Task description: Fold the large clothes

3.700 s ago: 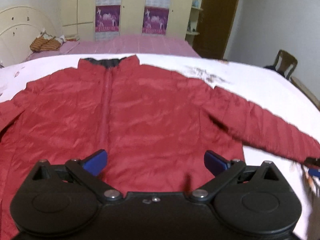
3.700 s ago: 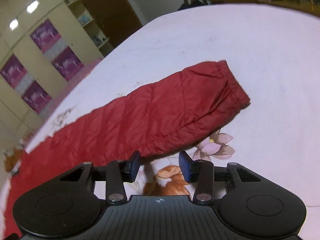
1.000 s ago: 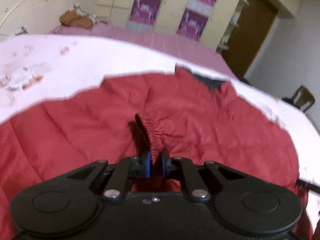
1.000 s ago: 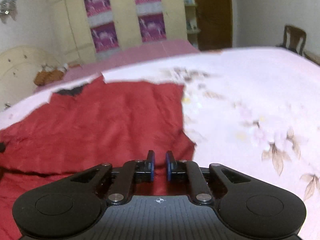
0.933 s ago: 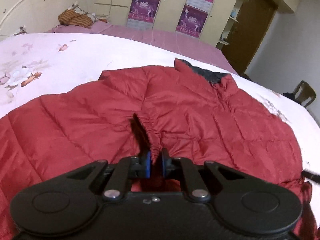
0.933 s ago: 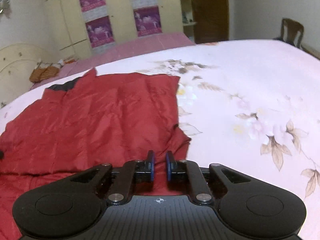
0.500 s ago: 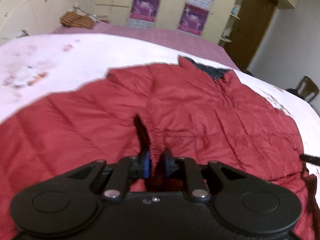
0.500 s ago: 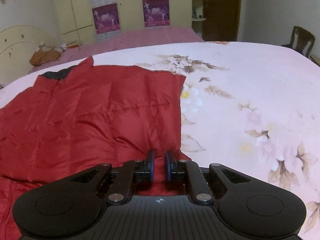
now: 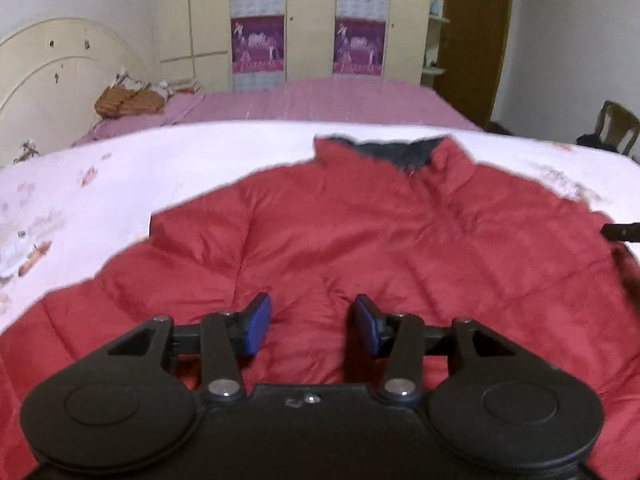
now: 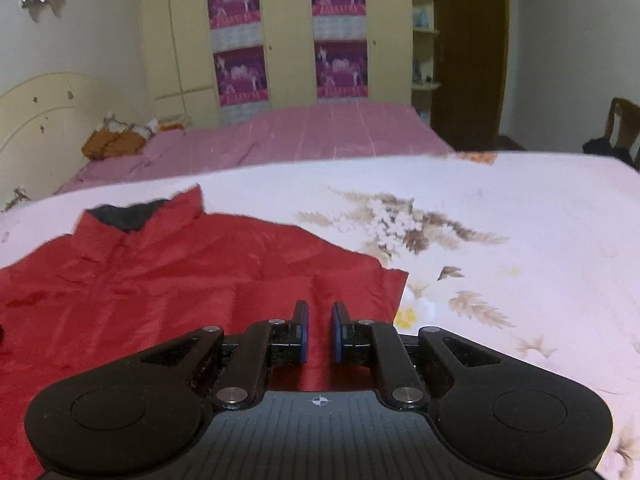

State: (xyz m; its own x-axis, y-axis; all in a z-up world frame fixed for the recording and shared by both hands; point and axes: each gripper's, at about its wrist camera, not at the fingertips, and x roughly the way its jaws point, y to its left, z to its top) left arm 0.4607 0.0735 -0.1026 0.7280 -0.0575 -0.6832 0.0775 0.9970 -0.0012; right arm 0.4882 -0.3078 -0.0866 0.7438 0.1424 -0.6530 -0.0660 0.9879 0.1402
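Observation:
A red puffer jacket (image 9: pixel 360 240) with a dark-lined collar (image 9: pixel 400 148) lies spread on a pale floral sheet (image 9: pixel 160 160). My left gripper (image 9: pixel 312 324) hovers over the jacket's lower body. Its jaws are opening, its blue pads (image 9: pixel 258 322) stand well apart, and they press on nothing. In the right wrist view the jacket (image 10: pixel 180 272) fills the left half, with a folded-in corner (image 10: pixel 400 276) just ahead. My right gripper (image 10: pixel 320 330) is nearly closed, and a strip of red fabric runs between its pads.
The floral sheet (image 10: pixel 500 240) stretches bare to the right of the jacket. Behind it lie a pink-covered bed (image 10: pixel 320 132), a cream headboard (image 9: pixel 60 80) and a wardrobe with purple posters (image 9: pixel 260 40). A wooden chair (image 10: pixel 620 128) stands at the far right beside a brown door (image 10: pixel 468 40).
My left jaws have spread and let go of the gathered sleeve cuff, which now lies on the jacket. My right gripper, still pinched on red fabric, has carried it across the jacket.

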